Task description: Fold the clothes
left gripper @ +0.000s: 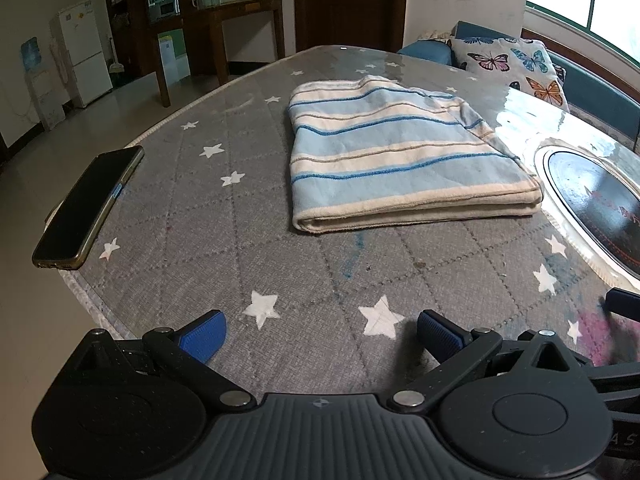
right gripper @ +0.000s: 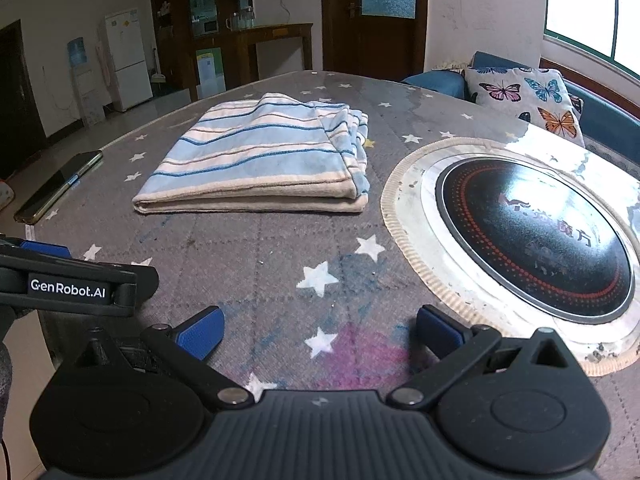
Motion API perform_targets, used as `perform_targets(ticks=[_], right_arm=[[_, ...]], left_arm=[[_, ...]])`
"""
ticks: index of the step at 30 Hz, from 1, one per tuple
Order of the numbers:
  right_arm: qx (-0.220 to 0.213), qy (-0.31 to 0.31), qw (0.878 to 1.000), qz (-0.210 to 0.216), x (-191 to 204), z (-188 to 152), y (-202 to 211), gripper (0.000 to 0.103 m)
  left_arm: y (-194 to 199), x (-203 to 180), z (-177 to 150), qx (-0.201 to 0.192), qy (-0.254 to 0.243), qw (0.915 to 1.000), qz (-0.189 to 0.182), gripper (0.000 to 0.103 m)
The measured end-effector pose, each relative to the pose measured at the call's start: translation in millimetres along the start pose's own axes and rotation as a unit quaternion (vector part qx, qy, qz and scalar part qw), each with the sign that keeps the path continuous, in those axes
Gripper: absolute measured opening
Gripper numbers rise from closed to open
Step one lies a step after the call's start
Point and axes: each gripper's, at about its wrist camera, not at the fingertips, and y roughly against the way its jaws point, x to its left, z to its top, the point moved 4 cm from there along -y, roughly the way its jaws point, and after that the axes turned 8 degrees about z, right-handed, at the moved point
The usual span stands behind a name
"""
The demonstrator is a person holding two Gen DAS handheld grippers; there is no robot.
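A blue and cream striped cloth [left gripper: 396, 156] lies folded into a thick rectangle on the grey star-patterned table [left gripper: 248, 216]; it also shows in the right wrist view [right gripper: 260, 160]. My left gripper [left gripper: 320, 336] is open and empty, low over the table's near edge, well short of the cloth. My right gripper [right gripper: 318, 332] is open and empty, beside the left one and to its right. The left gripper's body [right gripper: 68, 280] shows at the left edge of the right wrist view.
A black phone [left gripper: 88, 208] lies at the table's left edge, partly overhanging; it also shows in the right wrist view [right gripper: 60, 186]. A round black cooktop [right gripper: 532, 236] is set into the table right of the cloth. A butterfly cushion [right gripper: 528, 100] sits behind.
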Motion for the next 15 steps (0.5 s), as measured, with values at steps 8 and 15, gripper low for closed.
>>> perform_targets(ticks=[8,15], right_arm=[[0.004,0.002,1.000,-0.004,0.7,0.6,-1.5,0.103],[0.007,0.003,1.000,-0.005,1.2,1.5,-2.9,0.103]], left_arm=[[-0.1,0.1,0.3,-0.001,0.000,1.0000,0.000,0.103],[-1.8,-0.1,1.4,-0.002,0.002,1.0000,0.001,0.103]])
